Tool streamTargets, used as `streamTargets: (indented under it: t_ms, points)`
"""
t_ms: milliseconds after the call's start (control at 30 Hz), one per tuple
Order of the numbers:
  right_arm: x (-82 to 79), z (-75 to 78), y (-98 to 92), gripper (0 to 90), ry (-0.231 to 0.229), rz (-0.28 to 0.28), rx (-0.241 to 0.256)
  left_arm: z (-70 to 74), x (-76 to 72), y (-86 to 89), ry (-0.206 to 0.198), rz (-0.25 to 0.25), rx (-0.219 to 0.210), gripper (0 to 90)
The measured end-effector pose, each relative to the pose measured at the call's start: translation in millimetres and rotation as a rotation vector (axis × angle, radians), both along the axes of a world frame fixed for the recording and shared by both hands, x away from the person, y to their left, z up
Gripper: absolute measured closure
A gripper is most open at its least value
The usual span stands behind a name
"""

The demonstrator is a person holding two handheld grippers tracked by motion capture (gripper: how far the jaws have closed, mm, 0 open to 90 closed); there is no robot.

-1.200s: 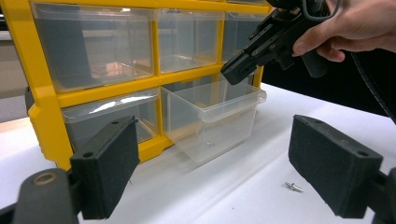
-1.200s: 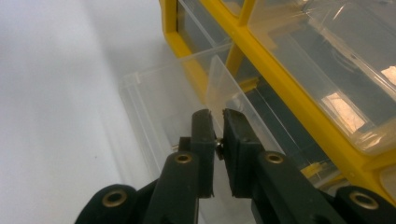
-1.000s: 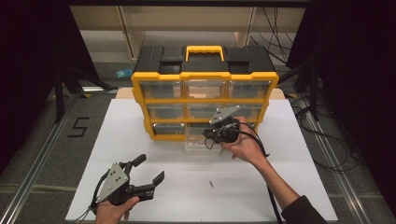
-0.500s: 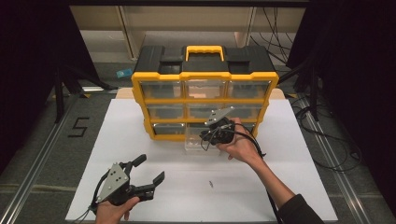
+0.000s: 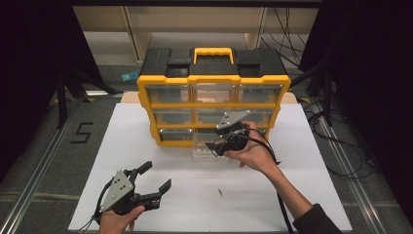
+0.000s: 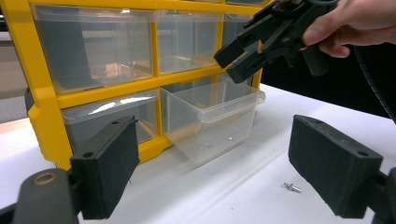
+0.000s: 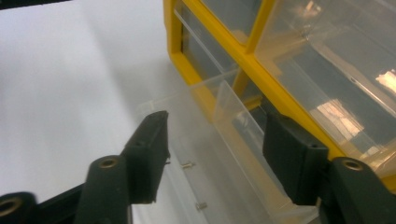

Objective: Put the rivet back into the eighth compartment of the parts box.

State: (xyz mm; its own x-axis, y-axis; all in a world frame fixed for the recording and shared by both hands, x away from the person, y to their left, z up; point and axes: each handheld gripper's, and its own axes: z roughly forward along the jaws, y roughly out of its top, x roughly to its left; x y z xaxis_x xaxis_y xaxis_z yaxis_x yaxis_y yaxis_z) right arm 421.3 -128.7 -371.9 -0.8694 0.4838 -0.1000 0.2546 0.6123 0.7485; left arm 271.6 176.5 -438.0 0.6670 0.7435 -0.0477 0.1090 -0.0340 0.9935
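A yellow and black organizer [image 5: 213, 80] with clear drawers stands at the back of the white table. Its bottom middle drawer [image 5: 208, 147] is pulled out; two small screws [image 7: 187, 164] lie on its floor. My right gripper [image 5: 215, 146] hovers over that drawer, open, with nothing between the jaws [image 7: 212, 154]. In the left gripper view it hangs above the drawer [image 6: 212, 116] as well. My left gripper [image 5: 157, 176] rests low at the front left, open and empty [image 6: 210, 168]. One loose screw [image 5: 220, 191] lies on the table ahead of it [image 6: 293, 187].
The white table top [image 5: 292, 195] ends at metal rails on both sides. Cables [image 5: 341, 161] trail on the floor to the right. A black number 5 [image 5: 82, 132] is marked on the floor at the left.
My right gripper has shifted slightly left and down over the pulled-out drawer. The left gripper has stayed where it was.
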Motion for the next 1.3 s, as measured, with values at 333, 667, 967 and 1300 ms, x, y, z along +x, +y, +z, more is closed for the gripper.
streamTargets:
  t_ms: [333, 667, 967, 1300]
  points:
    - [-21.4, 8.7, 4.0, 36.0, -0.018, 0.034, -0.006, 0.6, -0.5, 0.6, 0.002, 0.001, 0.004, 16.2]
    - [-40.0, 10.5, 4.7, 34.2, -0.014, 0.055, -0.026, 0.6, -0.3, 1.1, -0.001, 0.003, 0.005, 16.2]
    - [-56.1, -1.6, 2.6, 33.1, 0.009, 0.079, -0.066, 0.6, 0.0, 1.7, -0.004, 0.004, 0.002, 16.2]
    - [-67.7, -20.6, 3.2, 33.2, 0.062, 0.103, -0.117, 0.7, -0.1, 1.2, -0.006, 0.002, 0.002, 16.2]
